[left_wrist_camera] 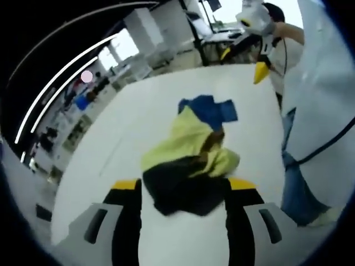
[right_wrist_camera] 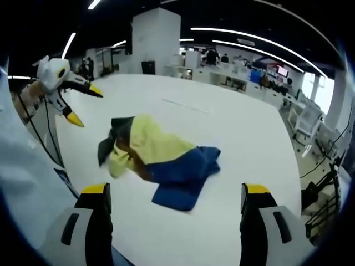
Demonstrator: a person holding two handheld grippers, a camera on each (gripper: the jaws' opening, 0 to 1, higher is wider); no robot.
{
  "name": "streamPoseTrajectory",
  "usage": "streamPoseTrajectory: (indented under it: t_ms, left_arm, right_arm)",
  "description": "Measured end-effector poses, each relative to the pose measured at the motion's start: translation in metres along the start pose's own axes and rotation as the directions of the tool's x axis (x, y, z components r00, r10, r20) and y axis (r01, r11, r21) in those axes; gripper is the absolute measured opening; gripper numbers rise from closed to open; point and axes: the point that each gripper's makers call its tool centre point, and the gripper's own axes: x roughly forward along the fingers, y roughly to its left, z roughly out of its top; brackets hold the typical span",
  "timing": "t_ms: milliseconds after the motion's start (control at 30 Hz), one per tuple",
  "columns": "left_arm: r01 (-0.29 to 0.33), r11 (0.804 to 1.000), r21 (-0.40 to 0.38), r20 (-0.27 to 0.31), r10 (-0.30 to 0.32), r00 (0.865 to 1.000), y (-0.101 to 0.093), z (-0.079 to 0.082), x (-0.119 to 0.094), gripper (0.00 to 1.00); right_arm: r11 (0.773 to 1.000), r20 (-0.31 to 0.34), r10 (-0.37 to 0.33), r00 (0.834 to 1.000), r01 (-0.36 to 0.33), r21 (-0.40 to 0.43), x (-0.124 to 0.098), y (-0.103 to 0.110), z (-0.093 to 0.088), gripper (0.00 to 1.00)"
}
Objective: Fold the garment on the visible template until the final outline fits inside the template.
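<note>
A crumpled garment (left_wrist_camera: 191, 149) in yellow, blue, black and brown lies bunched in the middle of a white table (left_wrist_camera: 138, 111). In the left gripper view its black part lies between my left gripper's (left_wrist_camera: 183, 185) wide-apart jaws, and its blue part points away. My left gripper is open. The right gripper (left_wrist_camera: 242, 62) hangs over the table's far edge. In the right gripper view the garment (right_wrist_camera: 158, 152) has its blue part nearest to my right gripper (right_wrist_camera: 176, 191), which is open and just short of it. The left gripper (right_wrist_camera: 85, 105) hovers at the far left, above the table (right_wrist_camera: 233, 138).
A person in a white coat and jeans (left_wrist_camera: 310, 127) stands at the table's right side in the left gripper view. A faint line (right_wrist_camera: 186, 105) marks the table top beyond the garment. Desks, chairs (right_wrist_camera: 308, 119) and people fill the room behind.
</note>
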Motion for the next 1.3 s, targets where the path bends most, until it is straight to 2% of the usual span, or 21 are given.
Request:
streamPoseTrajectory:
  t_ms: [67, 200, 300, 333, 400, 600, 700, 800, 867, 933, 1200, 1300]
  left_arm:
    - [0.03, 1.0, 0.002, 0.006, -0.03, 1.0, -0.002, 0.002, 0.007, 0.56]
    - [0.042, 0.998, 0.053, -0.001, -0.042, 0.999, 0.001, 0.002, 0.015, 0.42]
    - [0.045, 0.996, 0.082, -0.009, -0.044, 0.999, 0.003, 0.0, 0.021, 0.37]
    - [0.029, 0.994, 0.105, -0.004, -0.029, 1.0, 0.007, -0.001, 0.025, 0.37]
    - [0.021, 0.995, 0.099, 0.002, -0.022, 1.0, 0.01, -0.003, 0.03, 0.39]
    - [0.033, 0.993, 0.116, -0.011, -0.031, 0.999, 0.011, -0.01, 0.045, 0.29]
    - [0.037, 0.991, 0.13, -0.002, -0.037, 0.999, 0.01, -0.01, 0.051, 0.3]
    - [0.043, 0.989, 0.141, 0.0, -0.044, 0.999, 0.007, -0.011, 0.058, 0.25]
    - [0.037, 0.988, 0.152, -0.002, -0.037, 0.999, 0.007, -0.012, 0.062, 0.23]
    - [0.014, 0.989, 0.15, 0.011, -0.016, 1.0, 0.01, -0.012, 0.067, 0.26]
    - [0.008, 0.98, 0.198, -0.013, -0.005, 1.0, 0.007, -0.02, 0.075, 0.22]
    - [-0.002, 0.978, 0.209, -0.006, 0.003, 1.0, 0.006, -0.02, 0.078, 0.27]
  right_arm:
    - [1.0, -0.002, -0.007, 1.0, 0.007, 0.006, 0.0, -0.001, -0.001, 0.96]
    - [1.0, -0.009, -0.013, 1.0, 0.013, 0.017, -0.001, 0.0, -0.003, 0.96]
    - [1.0, -0.012, -0.015, 1.0, 0.015, 0.022, -0.002, 0.0, -0.004, 0.96]
    - [1.0, -0.015, -0.014, 1.0, 0.014, 0.021, -0.001, 0.0, -0.004, 0.96]
    - [1.0, -0.015, -0.016, 1.0, 0.016, 0.021, -0.001, -0.001, -0.004, 0.95]
    - [1.0, -0.017, -0.013, 1.0, 0.013, 0.014, -0.001, -0.001, -0.002, 0.95]
    - [1.0, -0.02, -0.011, 1.0, 0.011, 0.013, 0.0, -0.001, -0.003, 0.94]
    - [1.0, -0.018, -0.007, 1.0, 0.007, 0.014, 0.0, -0.001, -0.003, 0.95]
    - [1.0, -0.011, -0.007, 1.0, 0.007, 0.017, -0.001, -0.001, -0.001, 0.94]
    - [1.0, -0.011, -0.009, 1.0, 0.01, 0.021, -0.001, -0.001, -0.002, 0.94]
    - [0.999, -0.022, -0.006, 1.0, 0.007, 0.032, -0.001, 0.002, -0.007, 0.93]
    - [0.999, -0.016, -0.016, 1.0, 0.016, 0.036, -0.001, 0.0, -0.007, 0.95]
